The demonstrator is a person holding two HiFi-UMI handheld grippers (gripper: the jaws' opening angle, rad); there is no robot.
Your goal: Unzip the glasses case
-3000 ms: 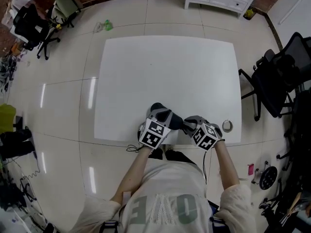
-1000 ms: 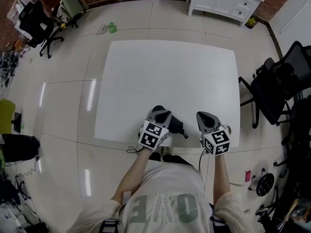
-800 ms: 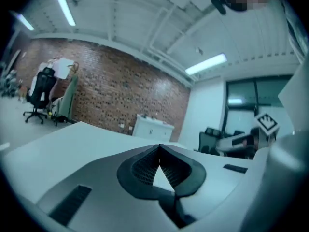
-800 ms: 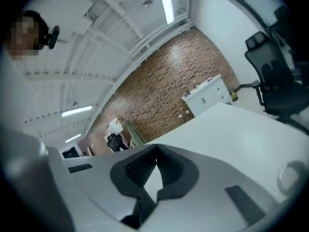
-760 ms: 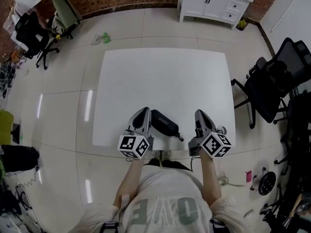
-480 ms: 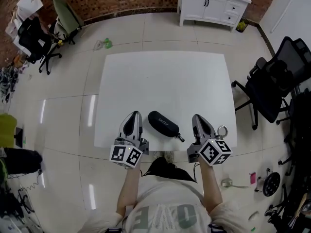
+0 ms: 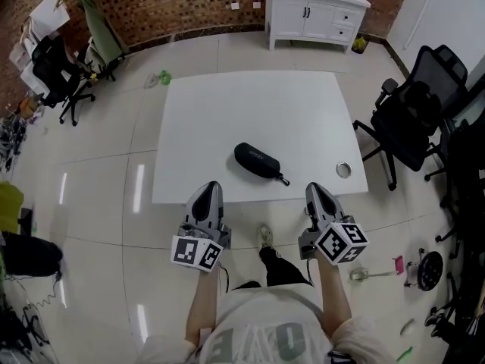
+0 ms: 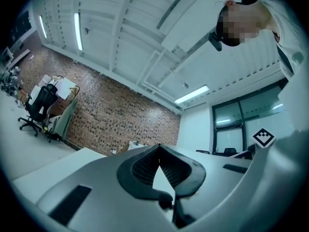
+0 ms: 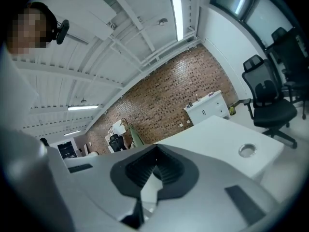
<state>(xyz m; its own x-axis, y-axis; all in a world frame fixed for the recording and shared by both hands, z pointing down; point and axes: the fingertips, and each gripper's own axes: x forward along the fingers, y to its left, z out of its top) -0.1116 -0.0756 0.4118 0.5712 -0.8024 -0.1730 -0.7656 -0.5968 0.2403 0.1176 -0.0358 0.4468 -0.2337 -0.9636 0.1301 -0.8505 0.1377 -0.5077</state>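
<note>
The black glasses case (image 7: pixel 257 161) lies at an angle on the white table (image 7: pixel 227 112), near its front edge. A small zipper pull (image 7: pixel 284 180) sticks out at its right end. From the head view I cannot tell whether the case is zipped. My left gripper (image 7: pixel 208 190) hangs over the floor just in front of the table, left of the case and apart from it. The right gripper (image 7: pixel 315 192) hangs likewise to the case's right. Each gripper's own view shows its tips meeting with nothing held: left gripper (image 8: pixel 158 149), right gripper (image 9: pixel 155 151). Neither gripper view shows the case.
A small metal ring (image 7: pixel 343 170) lies near the table's front right corner, also seen as the ring (image 9: pixel 247 150). A black office chair (image 7: pixel 413 116) stands right of the table. A white cabinet (image 7: pixel 311 10) is behind it, more chairs (image 7: pixel 53 63) at far left.
Both grippers have let go of the case and drawn back off the table toward the person. The case stays on the table; the head view has shifted backward.
</note>
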